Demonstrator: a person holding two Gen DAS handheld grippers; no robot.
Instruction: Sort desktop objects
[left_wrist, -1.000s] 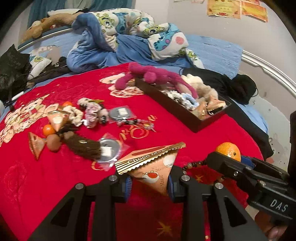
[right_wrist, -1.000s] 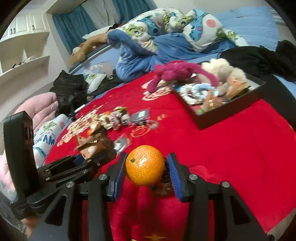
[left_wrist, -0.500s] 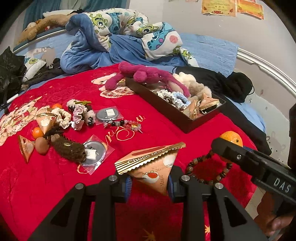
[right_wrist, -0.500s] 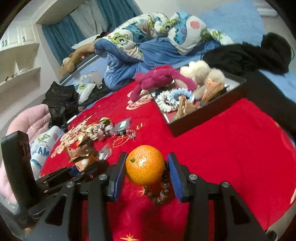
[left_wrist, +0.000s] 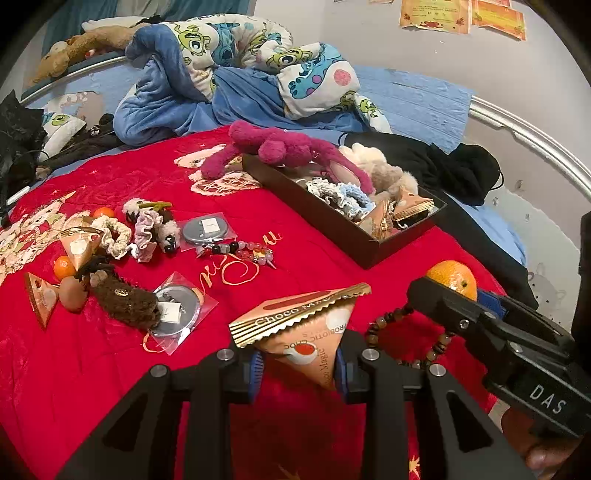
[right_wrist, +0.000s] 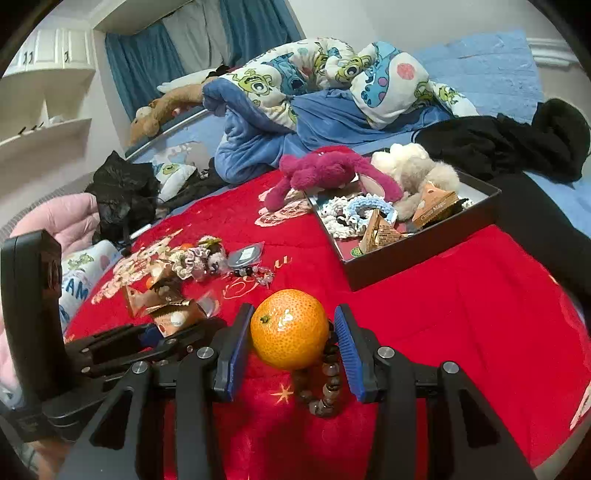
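Both grippers have lifted away from the red blanket (left_wrist: 110, 369) over the last second, and the box (left_wrist: 354, 243) now sits lower and clearer in both views. The left gripper (left_wrist: 297, 363) is clenched on a triangular snack packet (left_wrist: 306, 332), held up in front of the box. The right gripper (right_wrist: 291, 345) grasps an orange (right_wrist: 290, 328), its blue pads pressed against the fruit's sides, also on the near side of the box. A bead bracelet (right_wrist: 325, 384), once partly hidden under the orange, lies exposed on the blanket below it. Both picks look complete; carrying the two things to the box seems the likely step. Scrunchies (left_wrist: 147, 232), badges and small fruit remain left of the box, unsorted.
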